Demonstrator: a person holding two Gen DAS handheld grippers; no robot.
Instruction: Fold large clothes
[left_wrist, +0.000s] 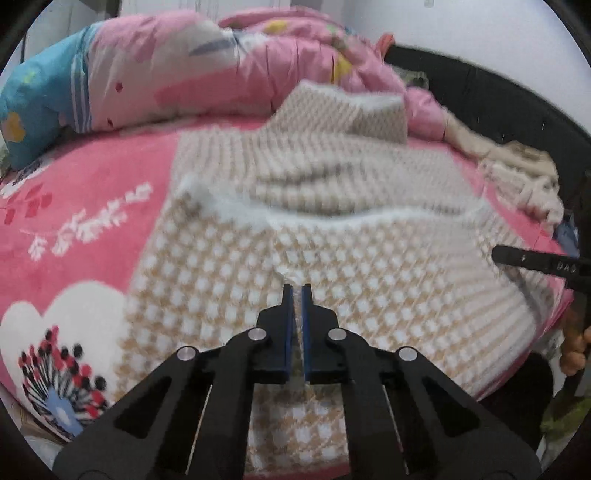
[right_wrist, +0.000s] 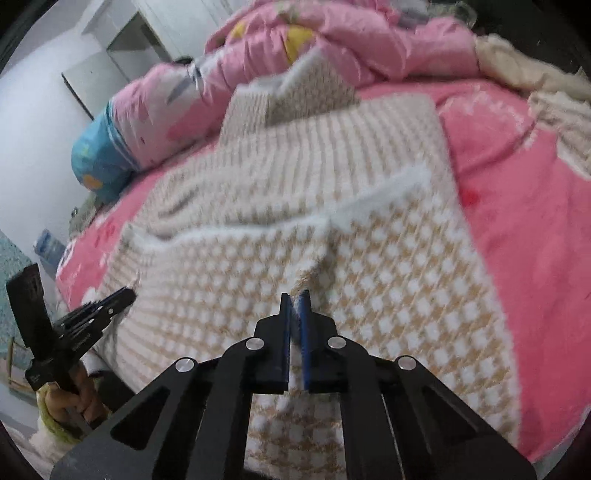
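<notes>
The left gripper (left_wrist: 296, 290) has its blue-padded jaws drawn almost together, pinching a raised pucker of the knitted garment (left_wrist: 332, 280) at the fingertips. The right gripper (right_wrist: 294, 297) is closed the same way, a small peak of the same fabric (right_wrist: 369, 266) caught between its pads.

In the left wrist view the right gripper (left_wrist: 496, 254) enters at 3 o'clock, only one black finger showing, the rest cut off by the lens rim; part of a hand (left_wrist: 574, 350) grips below it at 4 o'clock. In the right wrist view the left gripper (right_wrist: 127, 295) sits at 8 o'clock, with the hand (right_wrist: 79, 398) holding it partly hidden.

The garment, tan with white dots, lies spread on a pink bedsheet (left_wrist: 81, 236), its near part folded over a striped part toward 12 o'clock. A pink quilt (left_wrist: 207, 70) is heaped behind it at 12 o'clock, and a cream cloth (left_wrist: 524, 177) lies at 2 o'clock. Both views are motion-blurred, so the knit detail is hard to read.
</notes>
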